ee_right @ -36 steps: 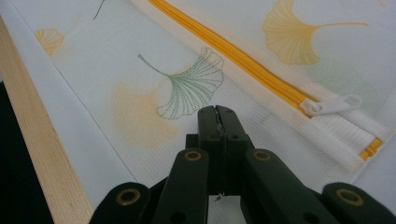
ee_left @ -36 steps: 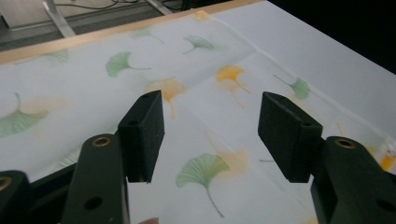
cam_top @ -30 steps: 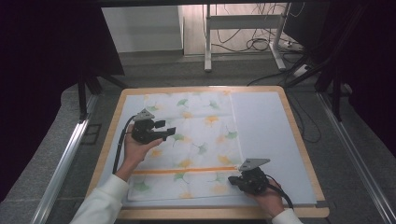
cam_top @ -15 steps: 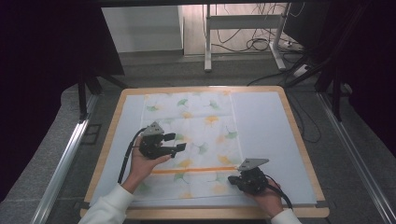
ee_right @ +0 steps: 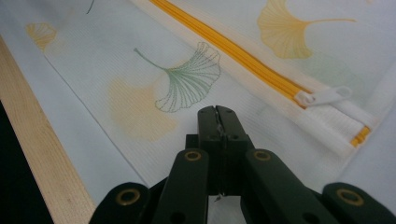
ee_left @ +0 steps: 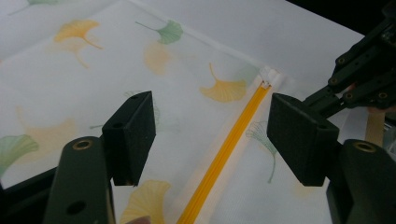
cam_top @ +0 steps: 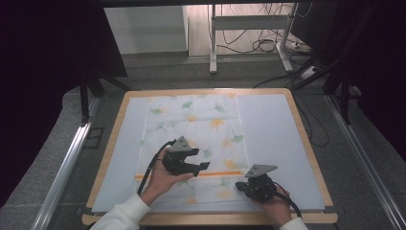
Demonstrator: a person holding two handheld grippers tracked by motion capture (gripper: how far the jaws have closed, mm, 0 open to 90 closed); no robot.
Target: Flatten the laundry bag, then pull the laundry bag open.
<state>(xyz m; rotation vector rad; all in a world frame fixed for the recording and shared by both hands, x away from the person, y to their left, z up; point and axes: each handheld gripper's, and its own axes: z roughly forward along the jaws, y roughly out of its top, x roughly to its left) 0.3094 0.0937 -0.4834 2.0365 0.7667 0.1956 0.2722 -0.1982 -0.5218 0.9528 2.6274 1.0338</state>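
We are working on a white mesh bag [cam_top: 194,129] printed with ginkgo leaves, lying flat on the pale mat [cam_top: 275,139] of the wood-rimmed tabletop [cam_top: 306,143], nearer its left side and reaching from the far edge almost to the near edge. Starting at the left, we are carrying the left gripper [cam_top: 196,165] over the bag's near half, just above the orange zipper [cam_top: 215,174] that runs across the bag parallel to the near edge. Its jaws have just been opening and are standing wide, with nothing between them; in the left gripper view the zipper [ee_left: 224,149] is running up between the two black jaws toward its white end. Moving right, we are resting the right gripper [cam_top: 245,186] on the bag's near right corner, jaws pressed together and gripping nothing that we can make out, so it seems to be pinning the cloth. In the right gripper view the white zipper pull [ee_right: 322,96] is sitting at the zipper's right end, so we judge the zipper fully drawn to that end; whether that means open or closed we cannot tell. What seems left is taking hold of the pull and drawing it along.
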